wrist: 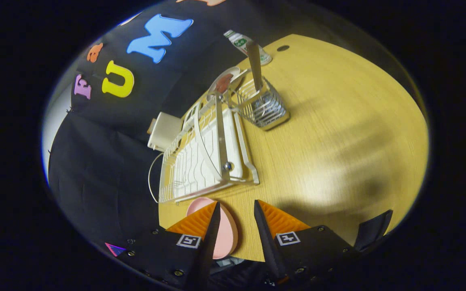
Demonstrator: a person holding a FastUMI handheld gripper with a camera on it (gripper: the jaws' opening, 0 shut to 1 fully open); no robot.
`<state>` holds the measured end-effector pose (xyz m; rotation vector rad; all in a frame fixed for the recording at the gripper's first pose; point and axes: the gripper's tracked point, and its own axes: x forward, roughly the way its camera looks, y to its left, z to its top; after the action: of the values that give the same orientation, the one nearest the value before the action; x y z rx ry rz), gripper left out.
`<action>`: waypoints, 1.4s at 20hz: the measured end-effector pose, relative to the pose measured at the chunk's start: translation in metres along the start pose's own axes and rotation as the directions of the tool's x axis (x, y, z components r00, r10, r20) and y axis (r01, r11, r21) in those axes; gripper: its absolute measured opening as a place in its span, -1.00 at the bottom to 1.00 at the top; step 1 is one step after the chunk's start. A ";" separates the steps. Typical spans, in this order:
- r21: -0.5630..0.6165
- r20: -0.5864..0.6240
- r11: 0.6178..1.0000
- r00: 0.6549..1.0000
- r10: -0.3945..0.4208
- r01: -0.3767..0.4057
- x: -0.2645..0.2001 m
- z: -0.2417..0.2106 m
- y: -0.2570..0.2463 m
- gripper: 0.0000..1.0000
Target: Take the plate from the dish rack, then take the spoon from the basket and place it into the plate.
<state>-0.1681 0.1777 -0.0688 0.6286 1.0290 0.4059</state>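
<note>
Tool [236,207] fingers apart over desk [338,133], pink plate [225,234] flat on desk beside one finger, partly between, rack [200,157] just ahead, spoon [254,64] upright in basket [266,109] beyond

A pale wooden worktop [338,121] carries everything. At its far edge a small bottle [243,43] lies tilted; beside that, a dark round hole [282,48]. Off its near-left edge hangs a white box [163,131].

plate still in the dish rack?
No: the pink plate lies flat on the wooden table near its edge, partly under the open gripper, apart from the white dish rack.
</note>
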 end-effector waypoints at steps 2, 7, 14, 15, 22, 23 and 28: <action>-0.015 0.112 1.000 0.994 -0.021 0.022 -0.009 0.034 0.001 0.06; -0.071 0.348 0.991 0.934 -0.084 0.116 -0.018 0.098 -0.005 0.06; -0.040 0.541 0.972 0.823 -0.175 0.233 -0.003 0.150 -0.018 0.06; -0.030 0.564 0.970 0.805 -0.183 0.241 -0.001 0.157 -0.018 0.06; 0.073 0.655 0.958 0.711 -0.255 0.276 0.025 0.180 -0.038 -0.21; 0.086 0.663 0.956 0.700 -0.264 0.279 0.028 0.182 -0.041 -0.21; 0.091 0.681 0.961 0.687 -0.251 0.261 0.037 0.187 -0.038 -0.61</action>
<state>0.0153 0.1170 -0.0499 0.5443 0.3738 -0.0884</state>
